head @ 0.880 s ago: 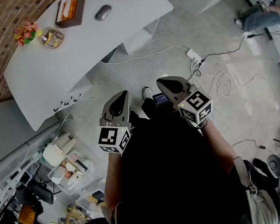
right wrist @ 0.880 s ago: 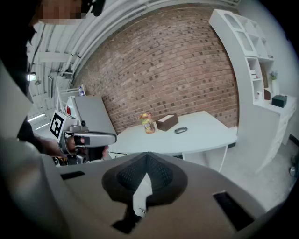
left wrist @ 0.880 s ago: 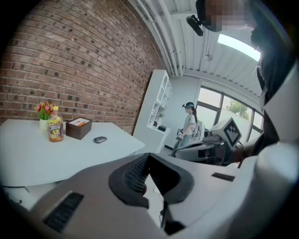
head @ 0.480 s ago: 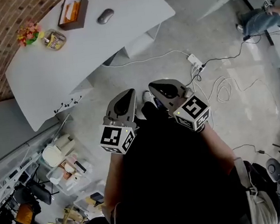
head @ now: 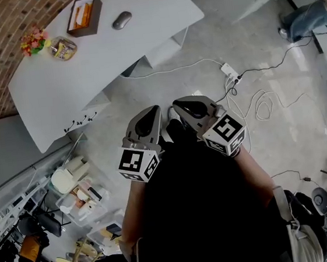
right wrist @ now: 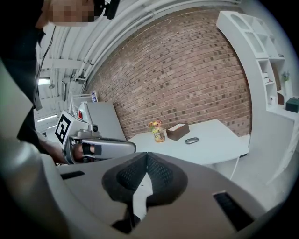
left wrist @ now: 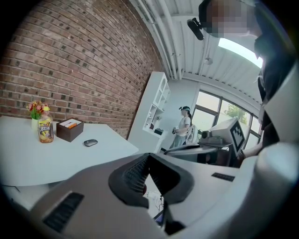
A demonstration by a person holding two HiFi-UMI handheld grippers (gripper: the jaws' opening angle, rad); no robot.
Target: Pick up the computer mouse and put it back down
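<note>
A grey computer mouse [head: 121,20] lies on the white table [head: 140,30], far ahead of both grippers; it also shows as the mouse [left wrist: 90,143] in the left gripper view and the mouse [right wrist: 191,140] in the right gripper view. My left gripper [head: 149,115] and right gripper [head: 180,105] are held side by side in front of my body, over the floor. Both point slightly downward toward the table. The left gripper [left wrist: 148,156] has its jaws shut with nothing in them. The right gripper [right wrist: 147,156] is likewise shut and holds nothing.
On the table near the mouse are a brown box [head: 84,15], a snack jar [head: 63,49] and flowers [head: 34,39]. A power strip with cables [head: 228,67] lies on the floor. Cluttered shelves [head: 76,190] stand at lower left. A person [left wrist: 183,126] stands by white shelving.
The right gripper has swung left, closer to the left gripper. The table and mouse sit slightly lower in the head view. Both jaws stay shut.
</note>
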